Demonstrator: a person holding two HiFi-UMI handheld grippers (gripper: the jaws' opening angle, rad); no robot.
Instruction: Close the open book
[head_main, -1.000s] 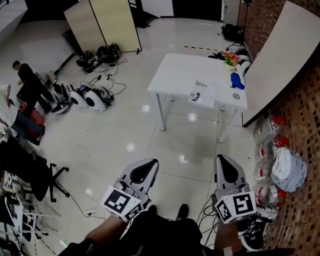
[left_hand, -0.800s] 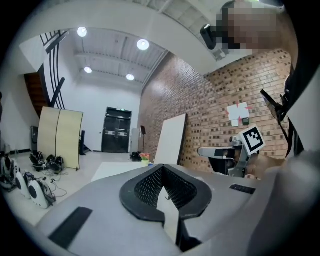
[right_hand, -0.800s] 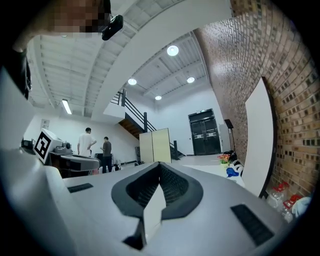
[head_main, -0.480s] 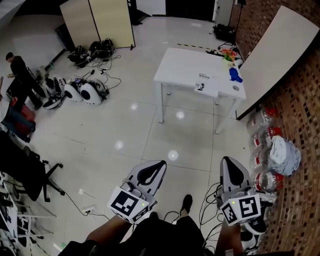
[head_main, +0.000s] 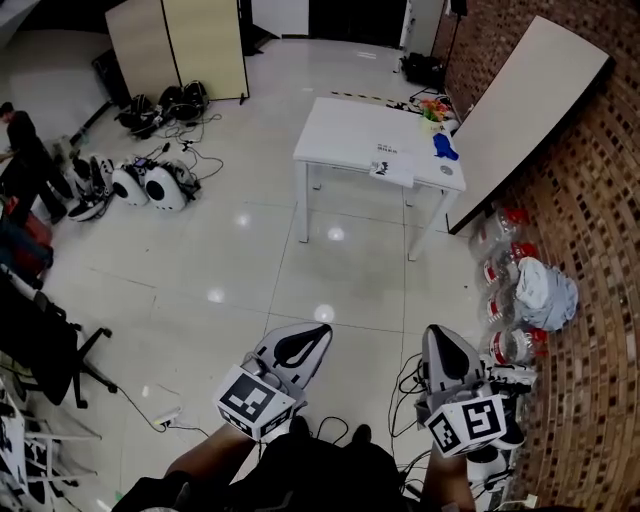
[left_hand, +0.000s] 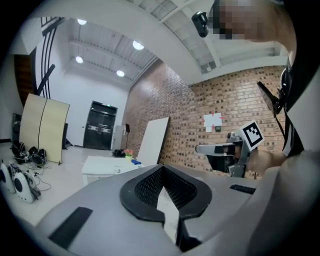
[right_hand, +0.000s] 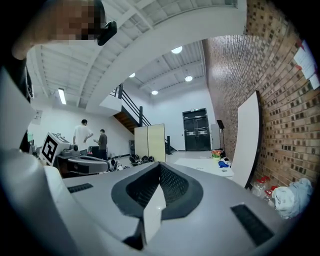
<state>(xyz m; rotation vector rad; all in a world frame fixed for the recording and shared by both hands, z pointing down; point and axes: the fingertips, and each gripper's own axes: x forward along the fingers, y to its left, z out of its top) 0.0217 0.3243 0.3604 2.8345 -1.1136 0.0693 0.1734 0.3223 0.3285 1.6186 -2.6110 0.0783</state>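
Head view looks down, gripper views level; all share the table.

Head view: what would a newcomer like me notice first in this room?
Two grey tools with square-marker cubes sit at the bottom edge, the left tool and the right tool, both shut and empty. Across the shiny floor stands a white table with the open book near its front edge. Beside it a pale board leans on the brick wall.
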